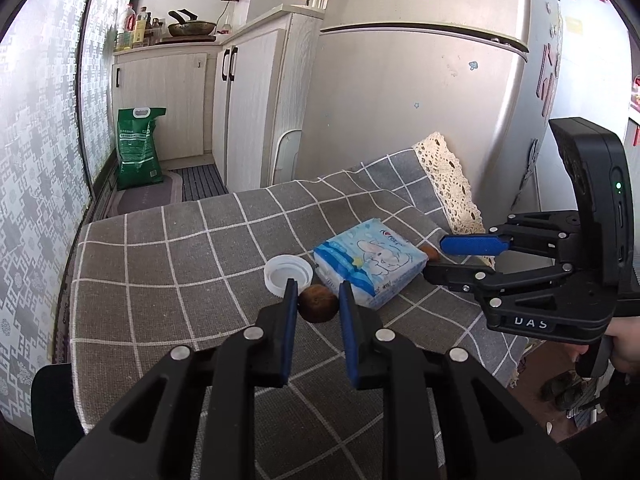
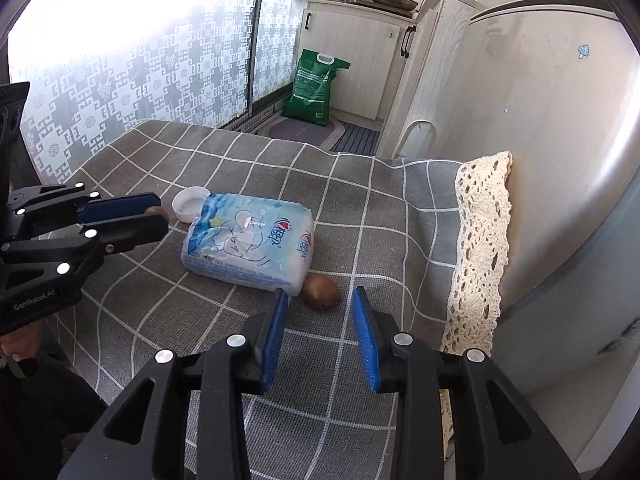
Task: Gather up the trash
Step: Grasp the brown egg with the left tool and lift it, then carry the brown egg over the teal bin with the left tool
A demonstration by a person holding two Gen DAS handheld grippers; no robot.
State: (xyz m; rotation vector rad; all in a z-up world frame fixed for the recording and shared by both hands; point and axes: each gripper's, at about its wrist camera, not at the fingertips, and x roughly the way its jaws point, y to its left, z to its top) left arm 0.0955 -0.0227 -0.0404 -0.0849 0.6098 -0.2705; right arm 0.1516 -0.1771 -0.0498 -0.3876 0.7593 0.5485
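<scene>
Left tongs (image 1: 318,292) are gripping one brown nut (image 1: 318,303) beside the tissue pack (image 1: 370,262) on the desk (image 1: 160,272). Right tongs (image 2: 322,300) are standing open, empty, a second nut (image 2: 320,291) lying just ahead.

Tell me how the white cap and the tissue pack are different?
The white cap is round and plain; the tissue pack is rectangular, blue, with a cartoon animal. The cap is much smaller than the pack. Both lie on the checked tablecloth, each beside a brown nut.
</scene>
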